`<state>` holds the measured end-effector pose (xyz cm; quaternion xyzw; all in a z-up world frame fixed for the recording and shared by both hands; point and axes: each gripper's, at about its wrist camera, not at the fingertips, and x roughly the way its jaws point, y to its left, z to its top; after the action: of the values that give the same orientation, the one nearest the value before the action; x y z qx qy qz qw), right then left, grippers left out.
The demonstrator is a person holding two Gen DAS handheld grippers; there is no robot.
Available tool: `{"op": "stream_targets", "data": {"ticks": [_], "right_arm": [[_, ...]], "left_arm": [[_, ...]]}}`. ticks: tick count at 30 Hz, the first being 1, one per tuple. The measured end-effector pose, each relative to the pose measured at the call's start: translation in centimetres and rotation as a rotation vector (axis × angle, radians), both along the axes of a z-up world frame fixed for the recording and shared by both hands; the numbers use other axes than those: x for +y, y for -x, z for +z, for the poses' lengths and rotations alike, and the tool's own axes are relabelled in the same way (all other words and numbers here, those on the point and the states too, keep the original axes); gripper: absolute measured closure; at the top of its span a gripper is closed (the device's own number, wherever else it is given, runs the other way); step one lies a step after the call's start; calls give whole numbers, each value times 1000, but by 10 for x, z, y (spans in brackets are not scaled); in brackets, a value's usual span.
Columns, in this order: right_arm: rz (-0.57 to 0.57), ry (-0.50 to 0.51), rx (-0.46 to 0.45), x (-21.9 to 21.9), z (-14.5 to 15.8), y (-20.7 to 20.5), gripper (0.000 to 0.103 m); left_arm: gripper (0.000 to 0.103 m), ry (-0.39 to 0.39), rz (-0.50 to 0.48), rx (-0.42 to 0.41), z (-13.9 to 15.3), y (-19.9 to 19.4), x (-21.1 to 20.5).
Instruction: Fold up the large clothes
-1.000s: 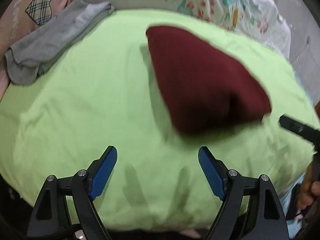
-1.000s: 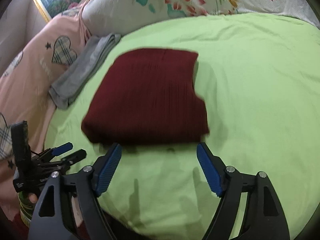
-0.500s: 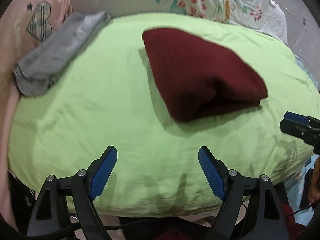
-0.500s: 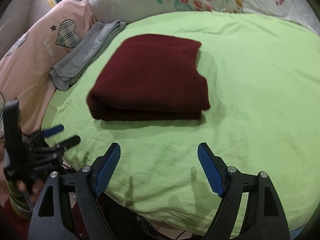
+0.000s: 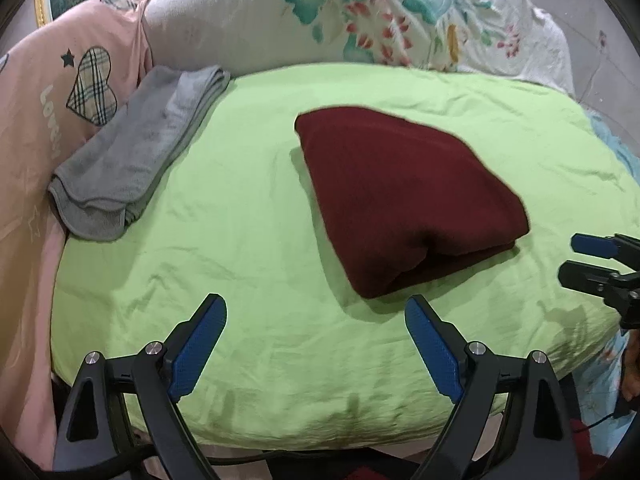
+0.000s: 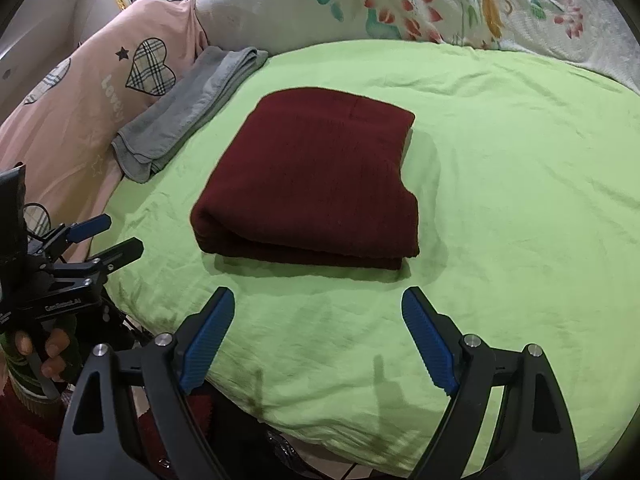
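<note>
A dark red garment (image 5: 404, 196) (image 6: 316, 180) lies folded into a thick rectangle on the green sheet (image 5: 248, 216) (image 6: 520, 200). My left gripper (image 5: 316, 316) hovers over the sheet's near edge, short of the garment, jaws still opening and nothing between them. My right gripper (image 6: 318, 312) hangs just in front of the garment's folded edge, jaws also opening and empty. Each gripper shows at the side of the other's view: the right gripper (image 5: 588, 258) at the right edge, the left gripper (image 6: 110, 234) at the left with a hand (image 6: 44, 356) on its handle.
A folded grey garment (image 5: 136, 164) (image 6: 188, 112) lies at the sheet's far left, against a pink pillow (image 5: 48, 92) (image 6: 92, 92) with a plaid heart. A floral quilt (image 5: 360, 20) (image 6: 420, 4) is heaped along the back. The bed edge drops off just below both grippers.
Both grippers have pulled back and risen from the red garment, so more of the bed shows. Their jaws stand slightly wider. The garment lies still.
</note>
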<state>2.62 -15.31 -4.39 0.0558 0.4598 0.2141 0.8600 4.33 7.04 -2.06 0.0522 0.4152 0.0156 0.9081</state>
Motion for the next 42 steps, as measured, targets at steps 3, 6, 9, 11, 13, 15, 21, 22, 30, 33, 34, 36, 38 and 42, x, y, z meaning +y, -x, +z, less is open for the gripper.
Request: {"op": "stream_targets", "data": {"ticks": [3,6,9,11,13,15,21,22,30,33,34,36,38,42], "right_arm": [[4,4,8,1,-3,-3,17],[10,10,12,3,-4,-5,17],[23,18,15,8,-6,-8,17],[30,24,17,10,-7,-10,17],[36,26,19,12,-9,-12,17],[44,28,22,14,-9,-15,17],[43,22,15,13,-7,-22,17],[44,23,13,13,-6,-23,17],[52,27,15,16,-5,-30,17],[55,22,15,17,-5,-30,17],[56,24,14,18,-5,-30,17],[59,24,12,19,-5,-30,17],[63,24,12,20,-5,-30,17],[64,28,15,21,-5,-30,17]], "left_arm": [[12,-18,24,15,-6,-5,2],[12,-28,37,18,-8,-10,3],[12,-29,41,23,-9,-14,3],[12,-34,42,24,-9,-17,2],[12,-34,43,23,-8,-18,2],[12,-30,45,24,-8,-19,1],[12,-34,48,25,-8,-20,-4],[12,-35,47,25,-8,-20,-4],[12,-37,44,19,-7,-21,-7],[12,-34,47,14,-6,-21,-8],[12,-34,47,14,-6,-21,-8],[12,-36,47,13,-6,-21,-8],[12,-33,46,13,-5,-21,-7],[12,-29,47,11,-4,-19,-8]]}}
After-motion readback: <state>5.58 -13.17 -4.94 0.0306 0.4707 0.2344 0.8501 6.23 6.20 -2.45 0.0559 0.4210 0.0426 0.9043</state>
